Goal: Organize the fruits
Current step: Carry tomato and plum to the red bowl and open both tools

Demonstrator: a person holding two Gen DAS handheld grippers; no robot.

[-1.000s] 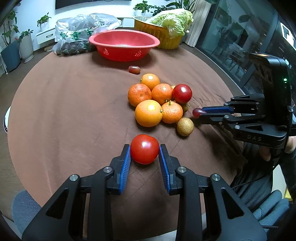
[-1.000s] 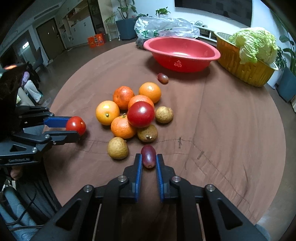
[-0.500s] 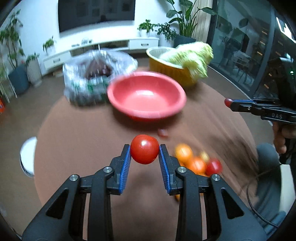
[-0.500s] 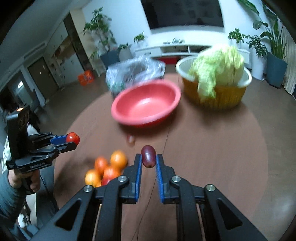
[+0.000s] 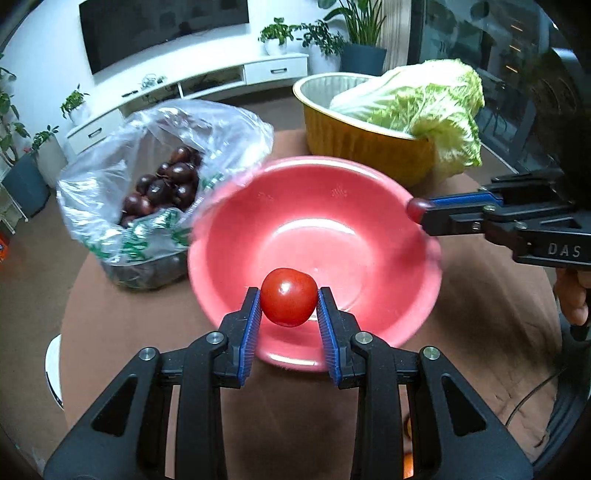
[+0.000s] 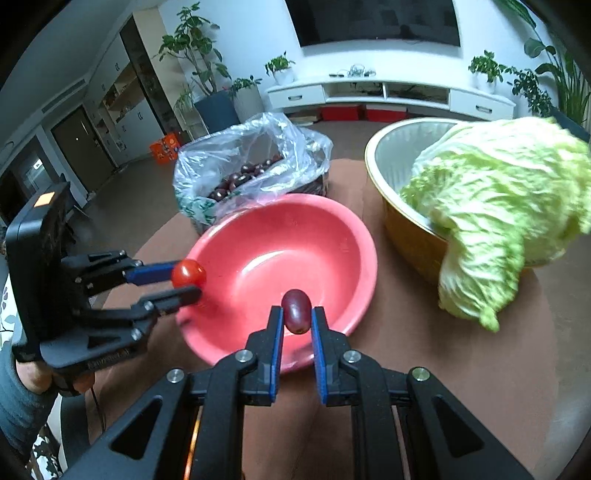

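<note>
Behind your table stretches a living room with a white wall, a dark television (image 5: 162,29) and a low white cabinet (image 6: 388,94) lined with potted plants. Your round table (image 5: 480,314) wears a brown cloth. At its far right stands a yellow basin (image 5: 354,136) with a big head of napa cabbage (image 6: 498,206) hanging over its rim. To the left of that sits a clear plastic bag (image 5: 110,166), open at the top and full of dark round fruits. Just in front of both rests the red bowl (image 5: 332,221), its inside bare.

You hold your left gripper (image 5: 289,299) over the near edge of the red bowl, its blue pads clamped on either side of a red tomato (image 5: 289,297). Your right gripper (image 6: 296,314) is closed tight on a small dark purple fruit (image 6: 296,310), which stands on end between the pads above the bowl's near right rim. In the left wrist view that gripper reaches in from the right, its tips over the bowl's right rim.
</note>
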